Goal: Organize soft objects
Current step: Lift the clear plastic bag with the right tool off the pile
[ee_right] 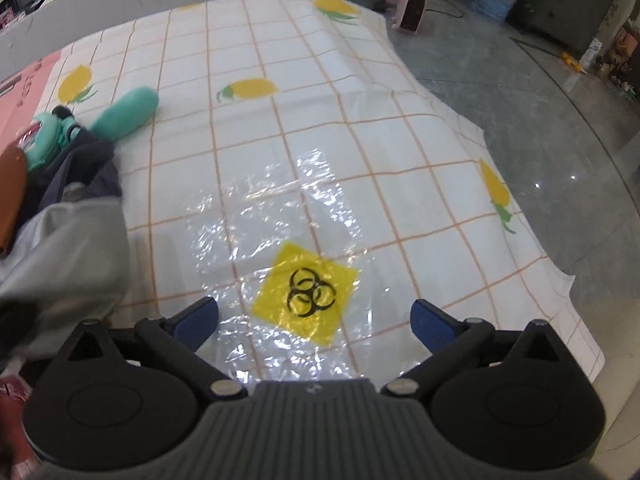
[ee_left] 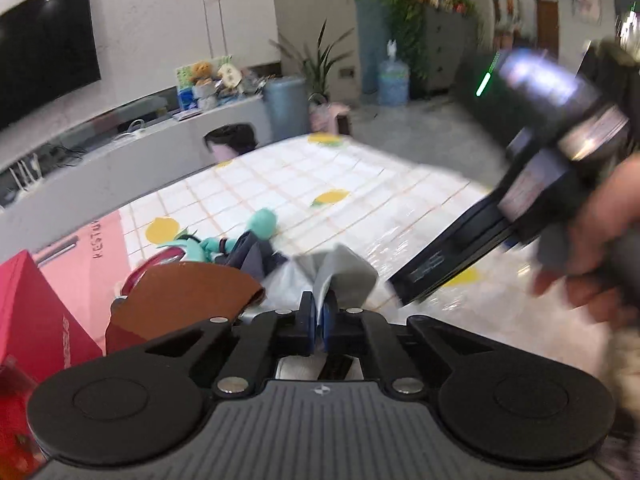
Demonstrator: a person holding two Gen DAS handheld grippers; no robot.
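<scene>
Left tool (ee_left: 319,320) is pinching the grey cloth (ee_left: 344,272), right tool (ee_right: 314,320) spread wide over the clear bag (ee_right: 280,200). Thin grip beside the bag, so the cloth could slip out

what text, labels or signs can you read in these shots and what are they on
"KESTU", partly cut off: pink board at the table's left edge.
Biohazard sign, black on a yellow square, no words: clear plastic bag on the checked tablecloth.
White lettering on the red box: too blurred to read.
Label on the right gripper: too small to read.
</scene>
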